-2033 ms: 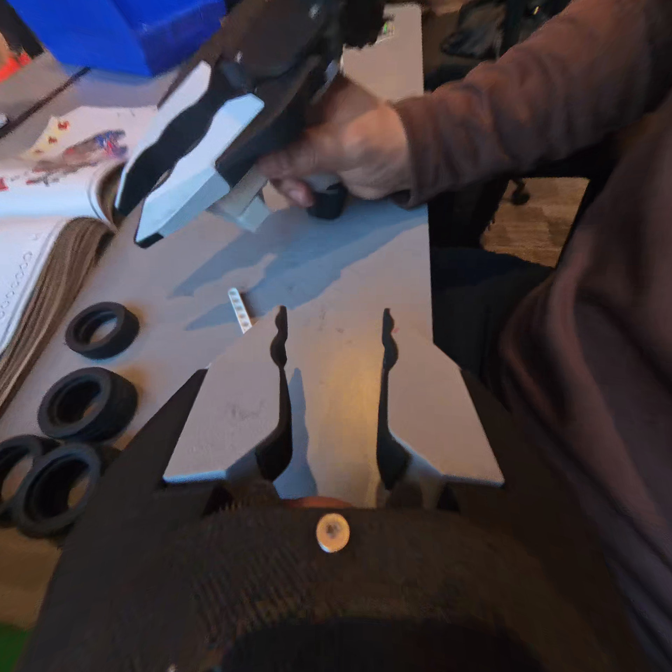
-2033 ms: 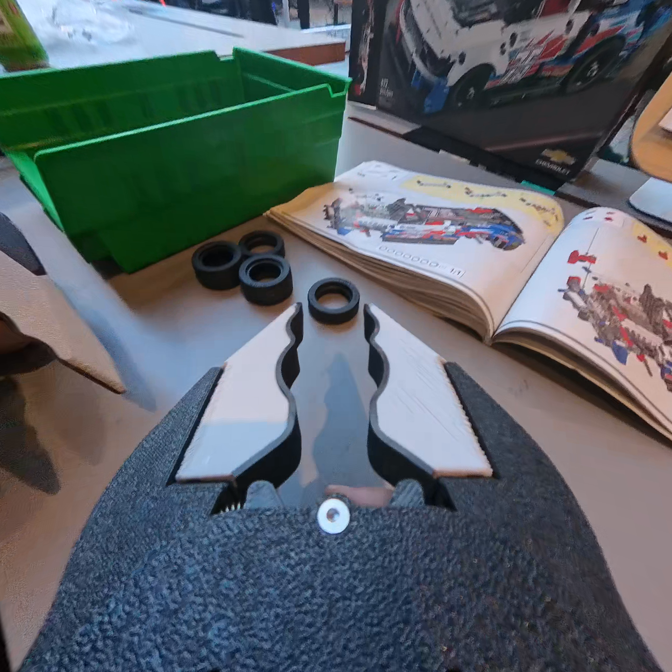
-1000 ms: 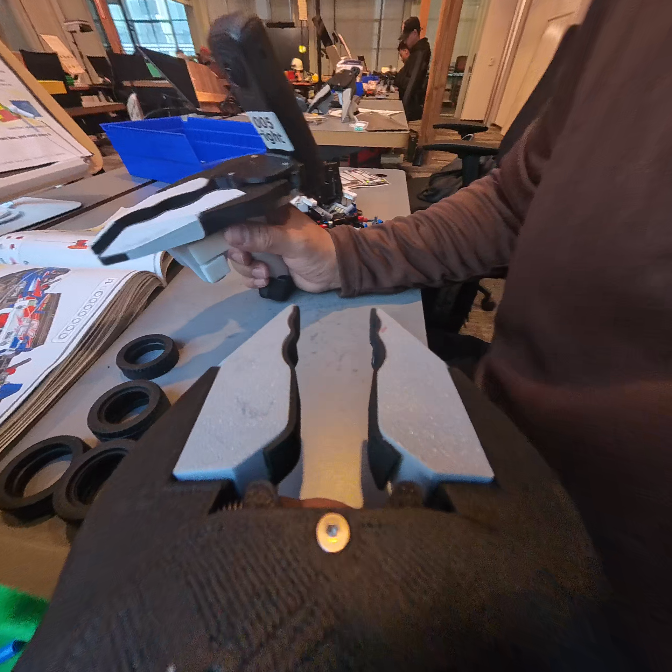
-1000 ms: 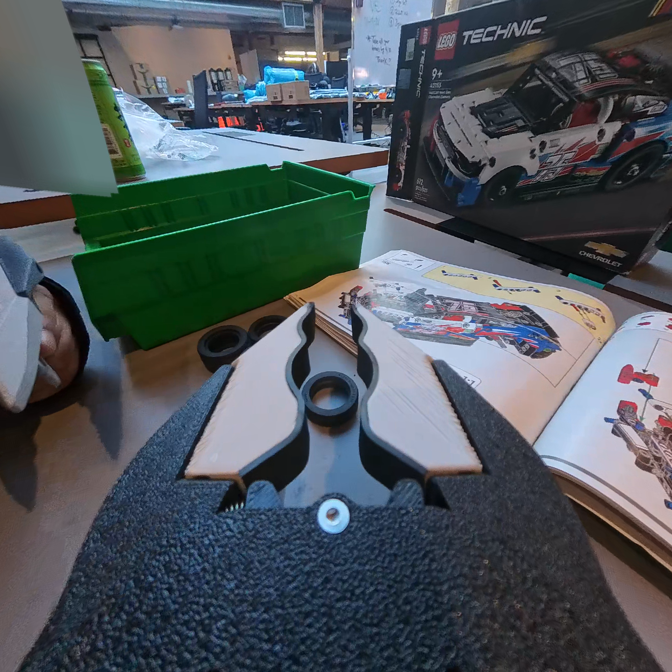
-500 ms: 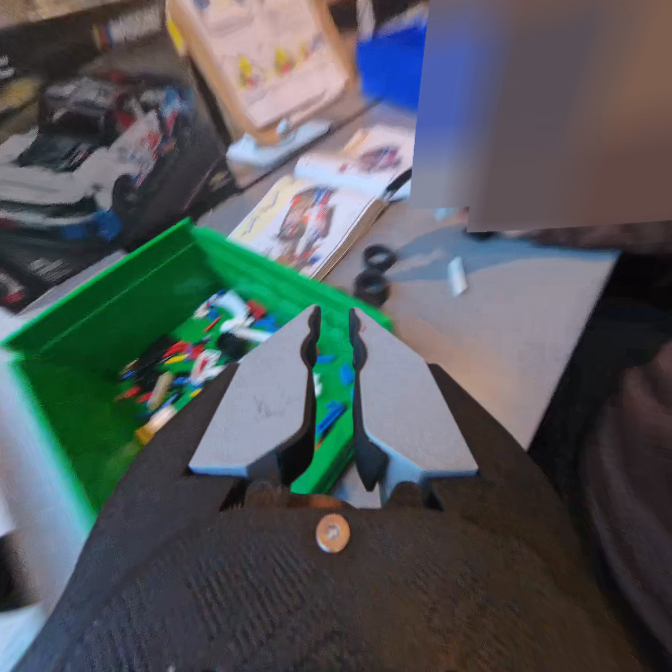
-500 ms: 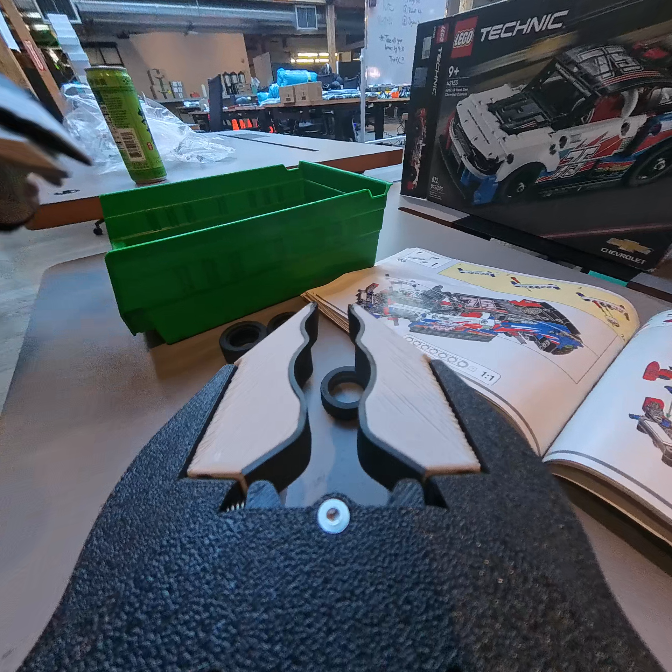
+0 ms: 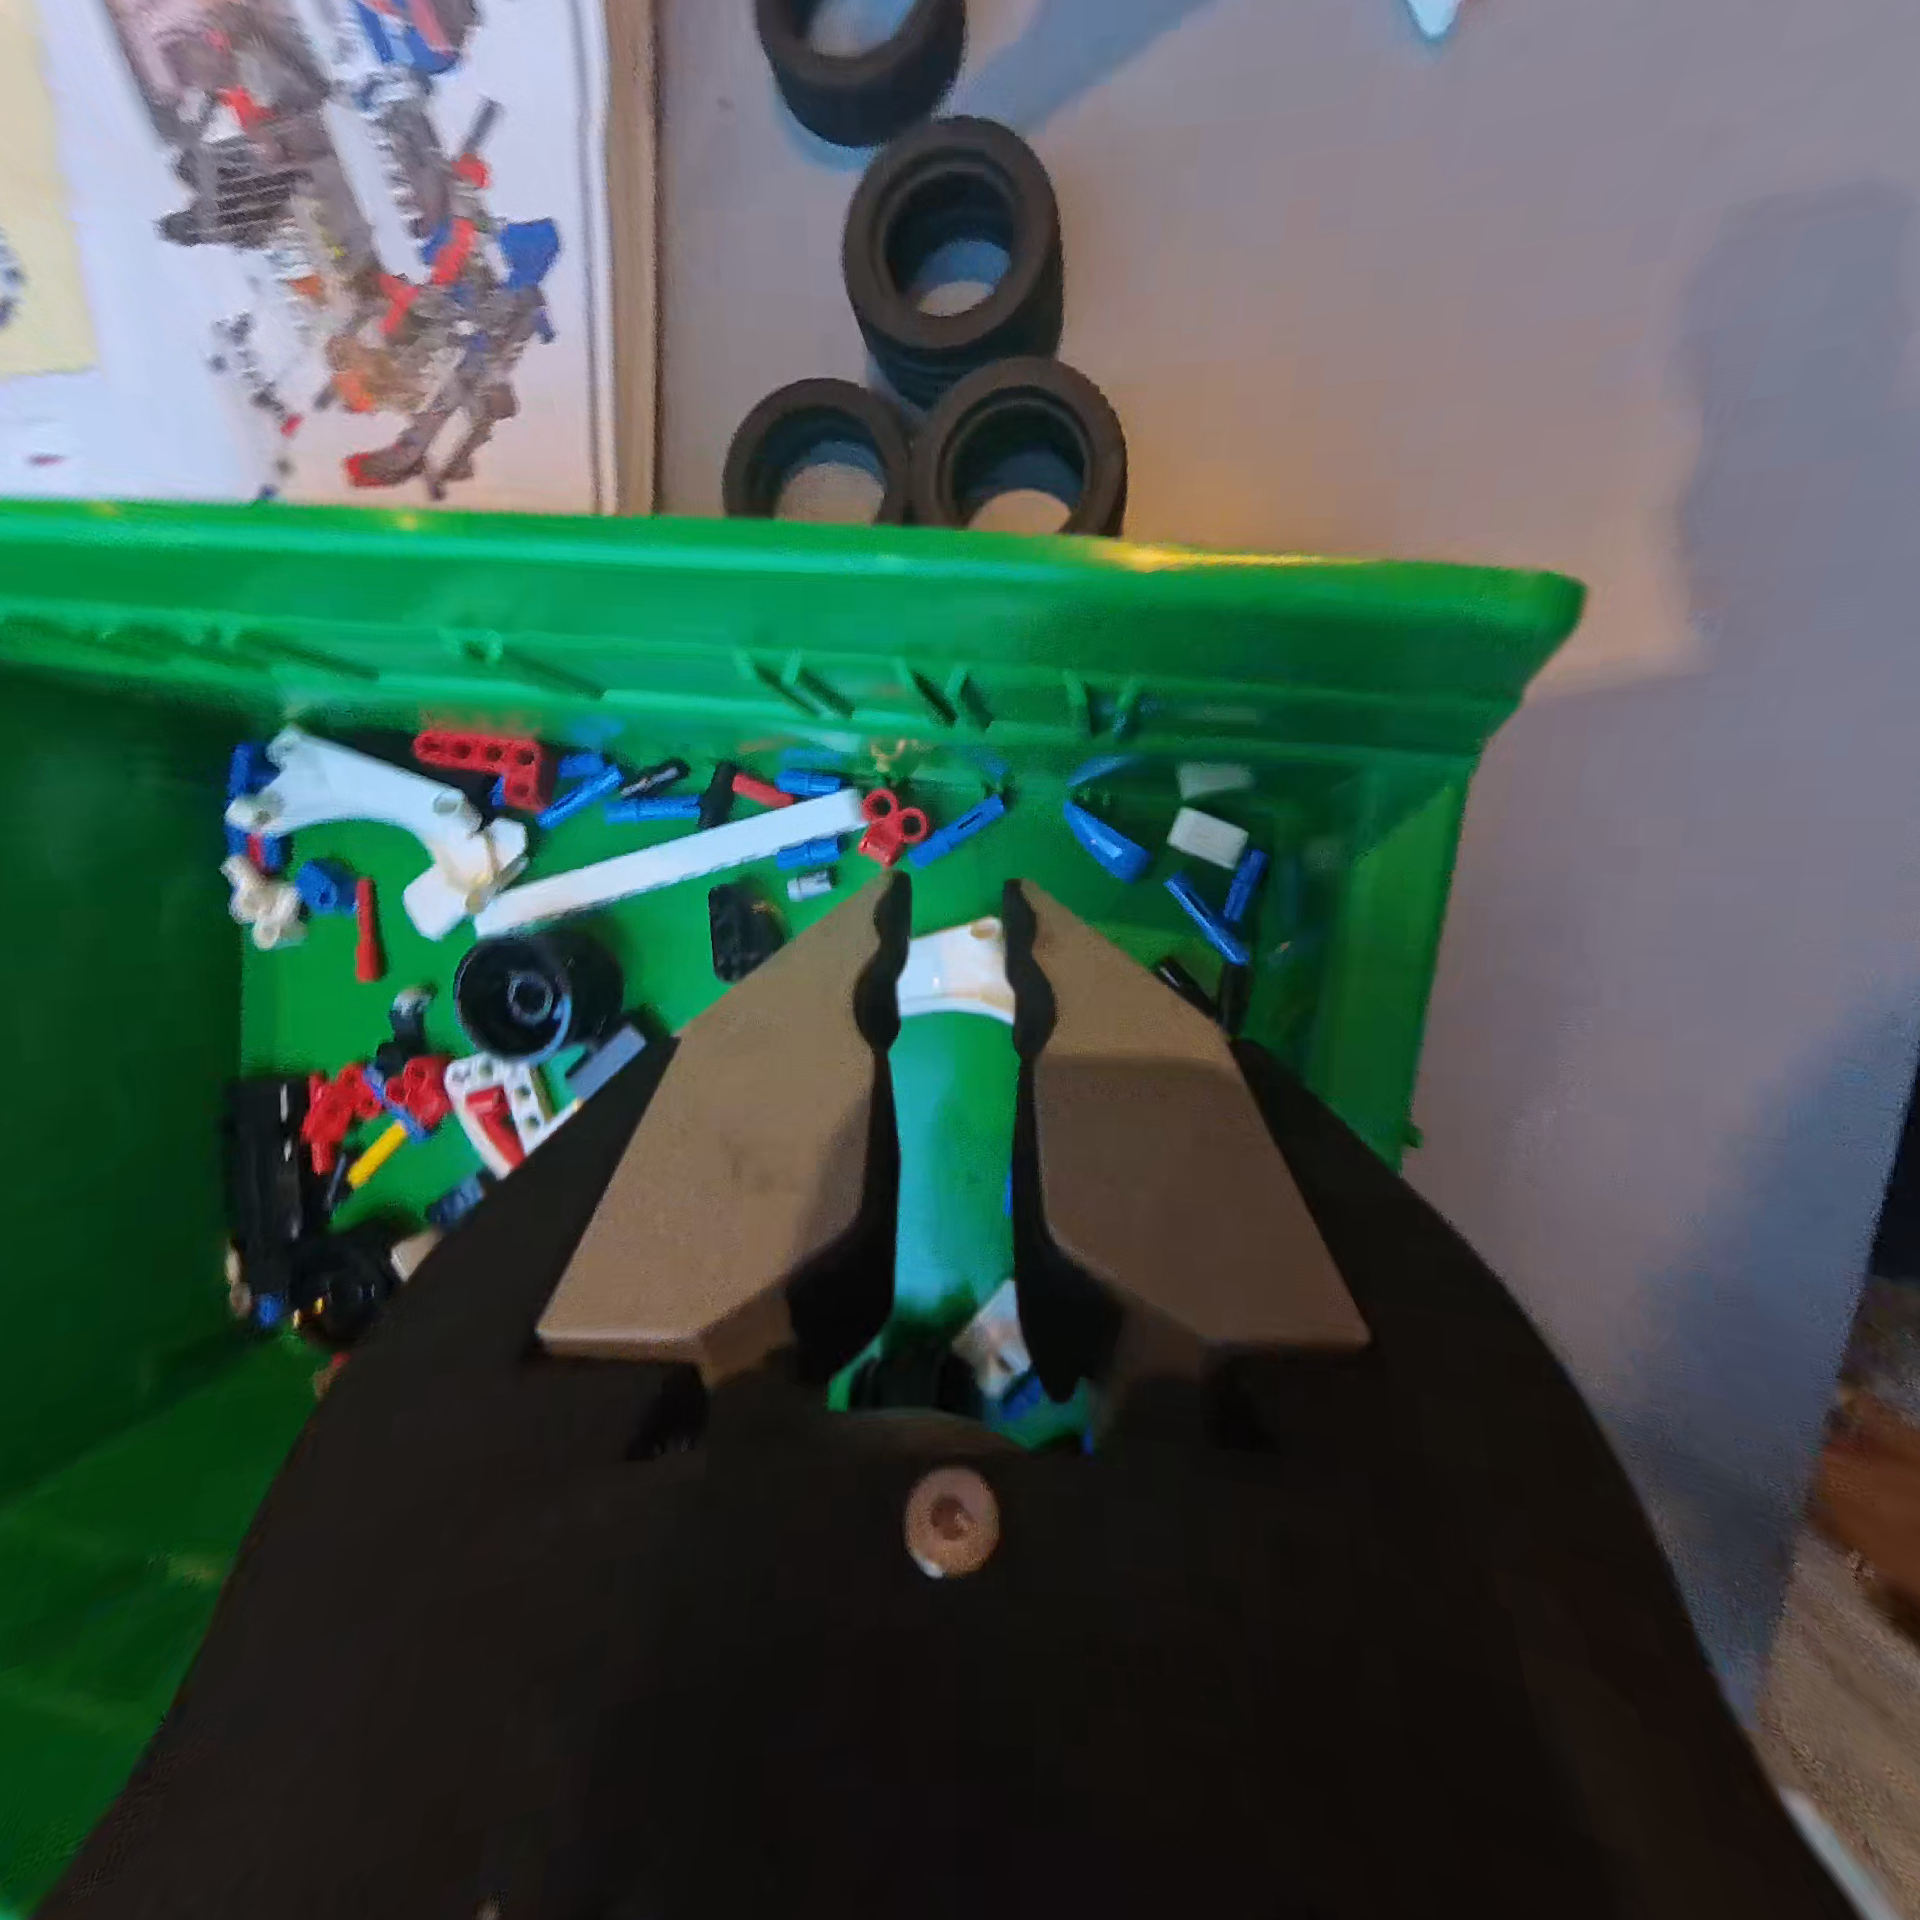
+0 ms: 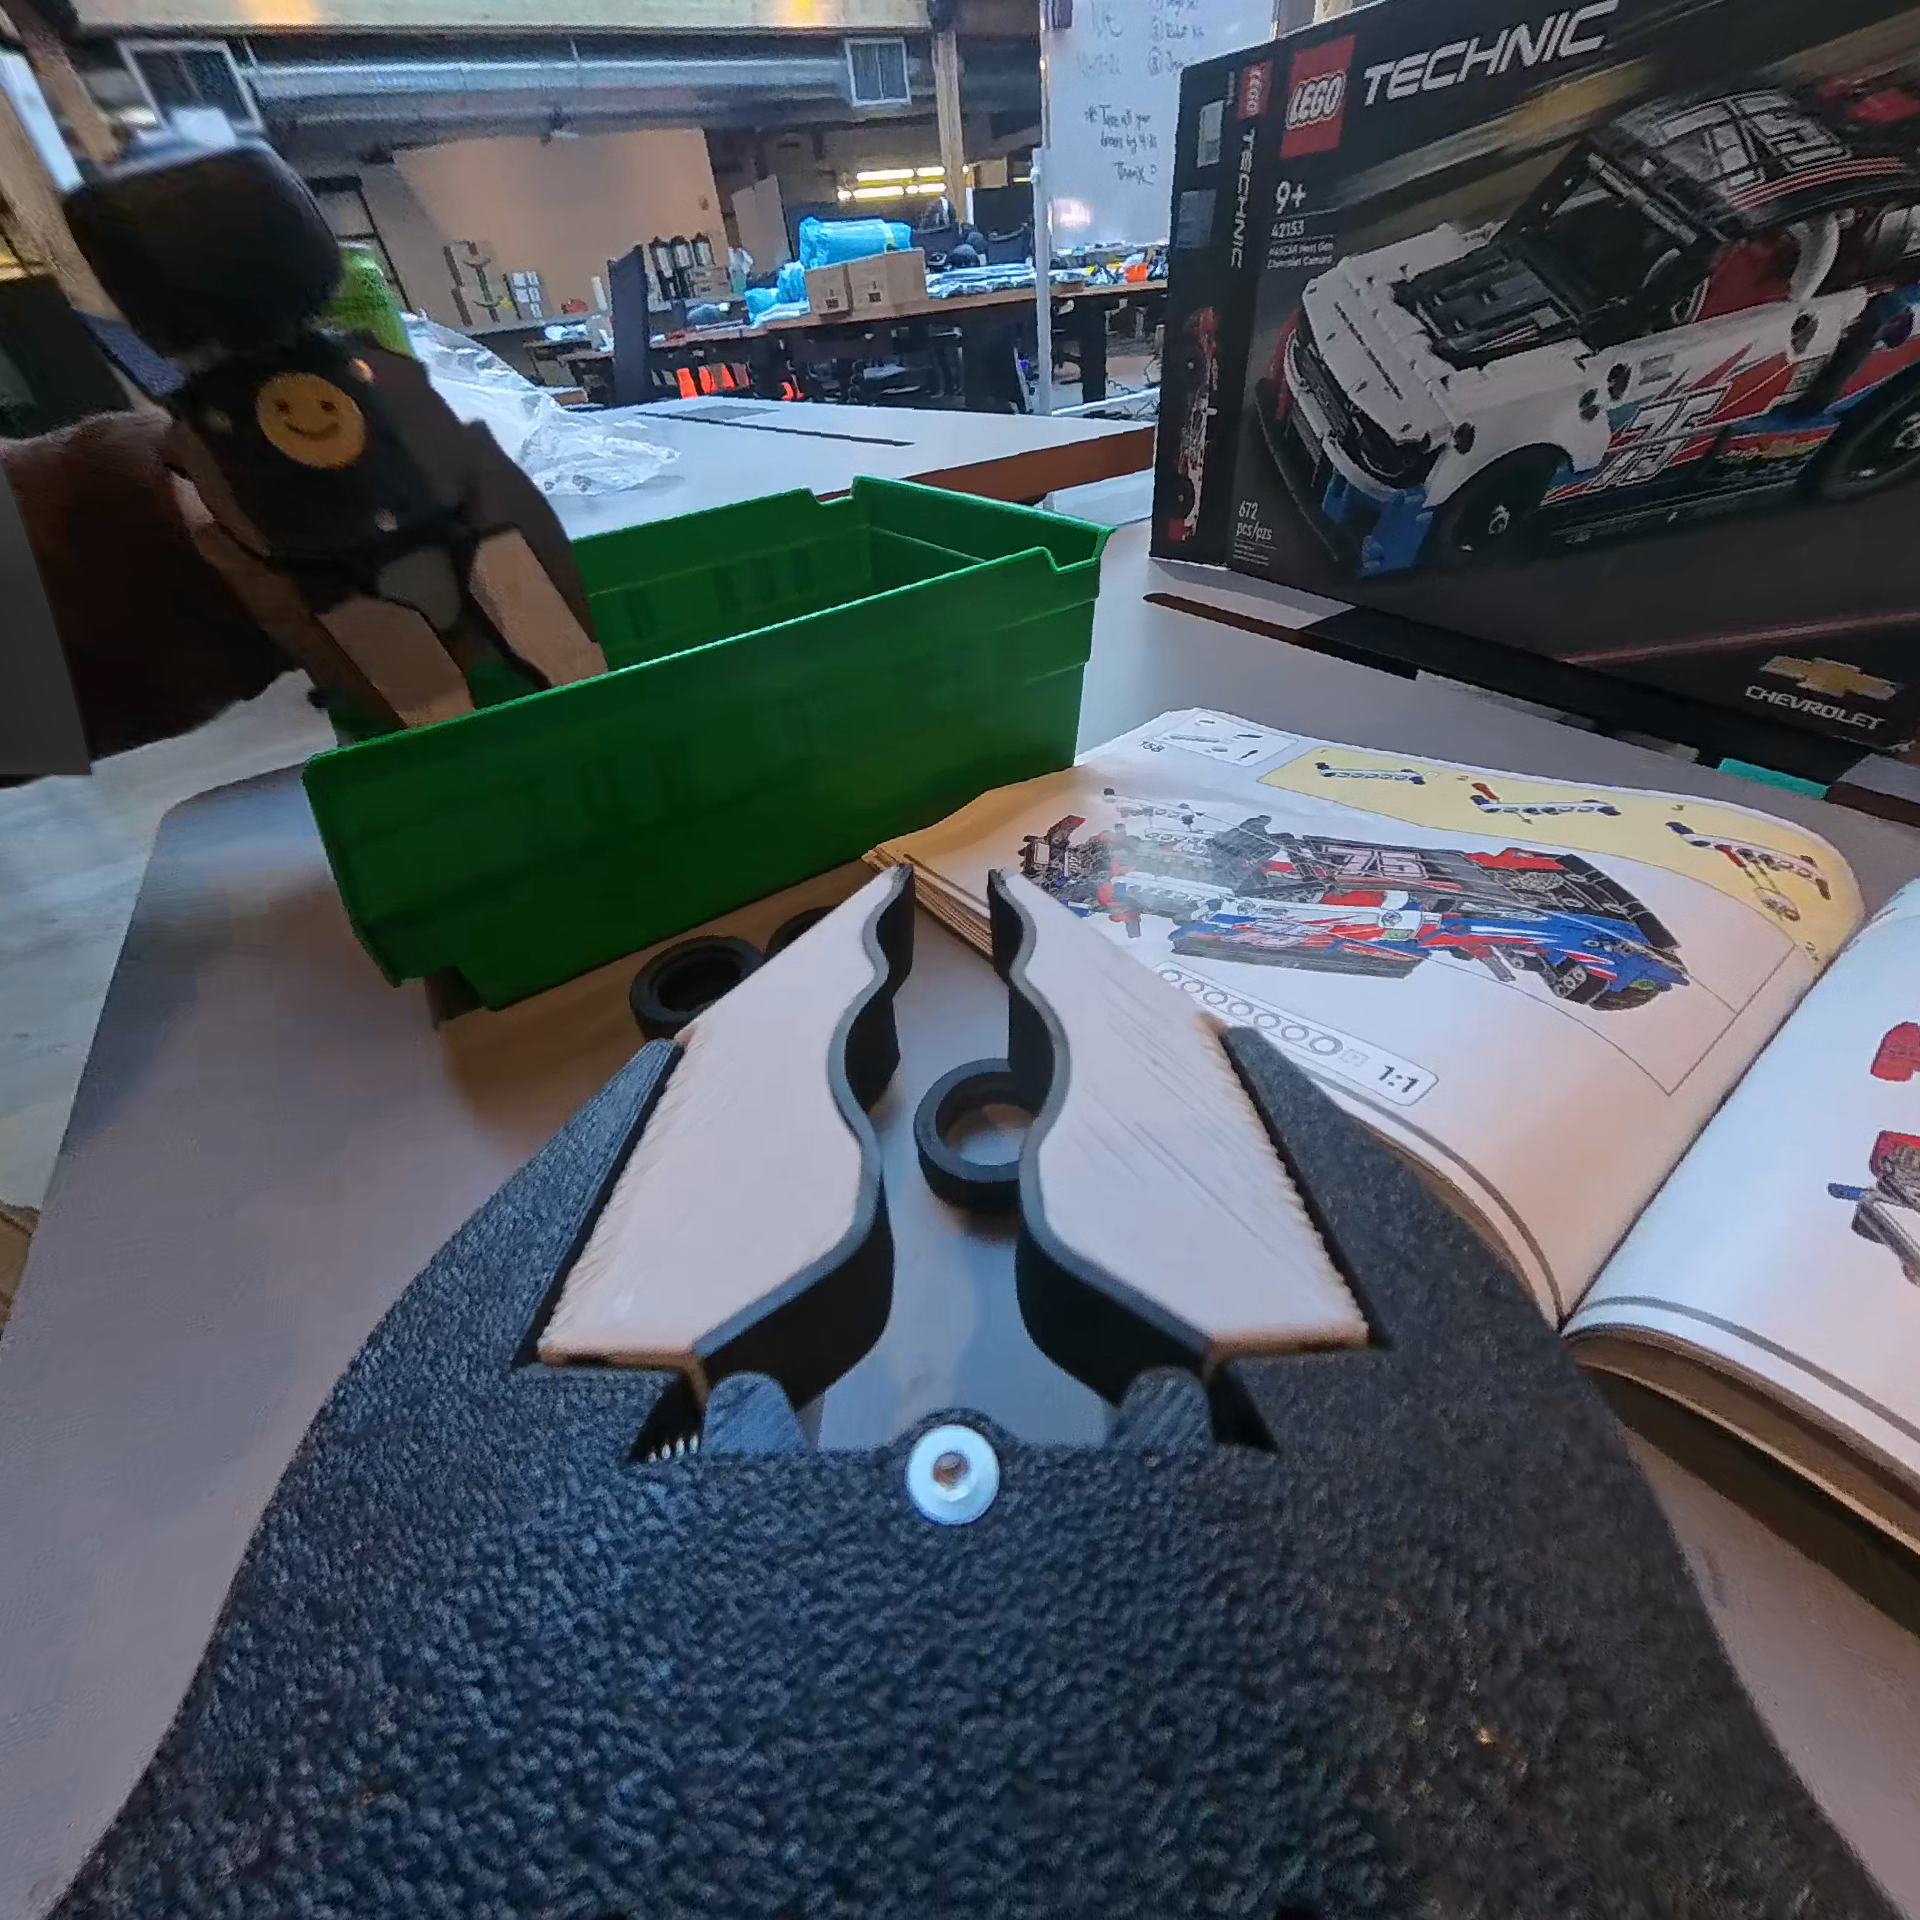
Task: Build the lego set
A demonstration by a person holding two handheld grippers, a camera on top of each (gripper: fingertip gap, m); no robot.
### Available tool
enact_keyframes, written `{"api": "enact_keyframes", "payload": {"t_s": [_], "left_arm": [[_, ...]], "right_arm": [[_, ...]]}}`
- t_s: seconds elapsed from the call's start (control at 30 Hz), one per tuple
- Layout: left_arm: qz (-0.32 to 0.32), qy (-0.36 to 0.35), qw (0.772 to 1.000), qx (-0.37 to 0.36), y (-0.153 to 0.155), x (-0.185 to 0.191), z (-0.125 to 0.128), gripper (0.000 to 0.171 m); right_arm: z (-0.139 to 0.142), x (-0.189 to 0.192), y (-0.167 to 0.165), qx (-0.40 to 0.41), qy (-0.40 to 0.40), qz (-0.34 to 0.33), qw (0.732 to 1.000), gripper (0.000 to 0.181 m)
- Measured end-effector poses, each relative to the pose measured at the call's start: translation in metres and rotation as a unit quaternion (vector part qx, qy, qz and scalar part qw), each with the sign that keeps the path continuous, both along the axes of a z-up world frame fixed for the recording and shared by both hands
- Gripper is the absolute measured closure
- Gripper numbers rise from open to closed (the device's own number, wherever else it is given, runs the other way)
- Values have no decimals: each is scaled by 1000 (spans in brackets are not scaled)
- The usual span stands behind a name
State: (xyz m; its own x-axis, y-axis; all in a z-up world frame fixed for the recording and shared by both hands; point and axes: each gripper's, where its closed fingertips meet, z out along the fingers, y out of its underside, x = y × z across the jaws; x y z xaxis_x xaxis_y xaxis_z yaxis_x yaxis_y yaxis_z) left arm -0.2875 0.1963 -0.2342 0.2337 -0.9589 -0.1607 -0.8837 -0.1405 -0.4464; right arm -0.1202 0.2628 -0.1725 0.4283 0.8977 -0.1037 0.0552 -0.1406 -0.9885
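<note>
My left gripper [image 7: 954, 894] is open and empty. It points down into the green bin [image 7: 831, 582], above a white curved piece [image 7: 951, 971]. The bin holds several loose red, blue, white and black Lego parts, among them a long white beam [image 7: 665, 862] and a black wheel hub [image 7: 525, 997]. My right gripper [image 8: 948, 883] is open, low over the table. A black tire [image 8: 971, 1138] lies on the table between its fingers, against the right one. In the right wrist view the left gripper [image 8: 514, 691] hangs over the bin's [image 8: 727, 748] left end.
Three more tires [image 7: 951, 265] lie just beyond the bin; one shows in the right wrist view [image 8: 691, 982]. An open instruction book [image 8: 1455, 935] lies right of the bin. The Lego box [image 8: 1558, 364] stands behind it. A green can [image 8: 364, 291] stands behind the left gripper. The white curved piece [image 7: 951, 971] sits 4 centimetres or so from the ends of my left fingers.
My left gripper swung away from the table's front, over the green bin, and now points down into it. My right gripper closed in on the lone tire, which now lies between its fingers.
</note>
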Motion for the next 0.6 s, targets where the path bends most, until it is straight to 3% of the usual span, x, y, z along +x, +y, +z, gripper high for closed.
{"api": "enact_keyframes", "payload": {"t_s": [0.27,0.6], "left_arm": [[-129,39,991,-19,3,16,-20,171],[-133,59,988,-42,3,9,-31,170]], "right_arm": [[0,-1,0,5,-3,-1,1000,167],[4,5,4,-10,21,-5,1000,168]]}}
